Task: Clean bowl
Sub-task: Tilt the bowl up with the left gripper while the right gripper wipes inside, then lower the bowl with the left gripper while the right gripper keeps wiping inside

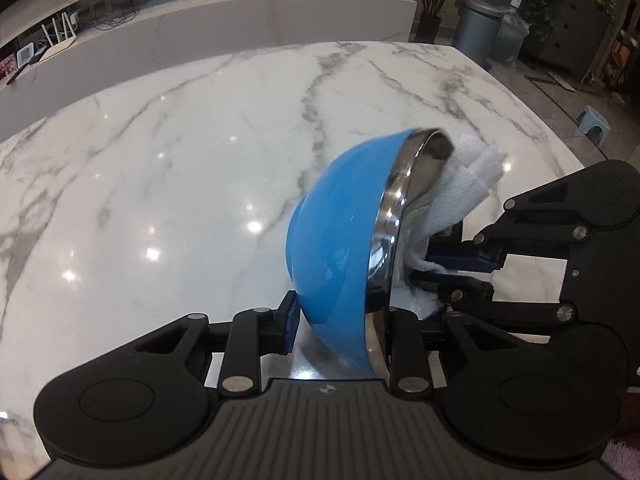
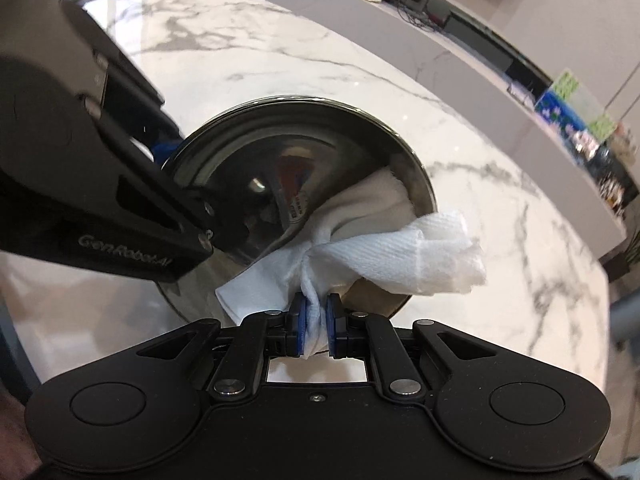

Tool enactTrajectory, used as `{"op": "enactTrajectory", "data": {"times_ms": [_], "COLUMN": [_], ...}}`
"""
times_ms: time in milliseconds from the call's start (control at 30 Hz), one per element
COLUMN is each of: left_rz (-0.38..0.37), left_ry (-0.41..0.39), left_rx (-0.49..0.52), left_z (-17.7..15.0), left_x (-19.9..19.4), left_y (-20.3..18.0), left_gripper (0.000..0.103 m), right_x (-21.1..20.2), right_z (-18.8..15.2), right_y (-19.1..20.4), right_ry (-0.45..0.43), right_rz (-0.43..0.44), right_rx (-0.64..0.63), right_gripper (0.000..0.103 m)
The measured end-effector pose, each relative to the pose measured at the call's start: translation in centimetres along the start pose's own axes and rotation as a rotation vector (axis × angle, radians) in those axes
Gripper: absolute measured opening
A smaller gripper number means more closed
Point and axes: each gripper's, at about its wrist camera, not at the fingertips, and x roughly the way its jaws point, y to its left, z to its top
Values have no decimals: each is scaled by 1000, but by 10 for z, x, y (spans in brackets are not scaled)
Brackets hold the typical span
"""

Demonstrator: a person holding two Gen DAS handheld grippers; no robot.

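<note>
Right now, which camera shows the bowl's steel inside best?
The right wrist view: it looks straight into the bowl, with the paper towel pressed against its inner wall. The left wrist view shows mostly the blue outside and rim edge-on.

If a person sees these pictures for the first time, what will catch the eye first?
First the blue bowl, tipped on its side above the marble table and clamped at the rim by the left gripper. Next the white paper towel, pinched in the right gripper and pressed into the bowl's shiny steel inside.
</note>
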Motion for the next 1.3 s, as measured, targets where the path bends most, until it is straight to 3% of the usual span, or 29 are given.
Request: {"op": "enactTrajectory", "data": {"times_ms": [300, 433, 767, 867, 1067, 1300], "left_rz": [-17, 3, 73, 58, 9, -68], "left_ry": [11, 20, 32, 33, 26, 42], "left_rx": [-1, 27, 88, 68, 11, -82], "left_z": [0, 1, 6, 8, 7, 7], "left_x": [3, 2, 0, 1, 3, 8], "left_y": [0, -4, -2, 3, 11, 22], "left_gripper": [20, 20, 20, 20, 21, 20], "right_x": [3, 3, -11, -10, -14, -12], "right_z": [2, 5, -4, -4, -9, -13], "right_y": [1, 8, 37, 40, 42, 39], "right_ry": [-23, -15, -41, -44, -42, -61], "right_rz": [75, 51, -179, -184, -145, -18], "right_rx": [96, 38, -209, -225, -185, -79], "right_gripper": [8, 7, 7, 7, 7, 8]}}
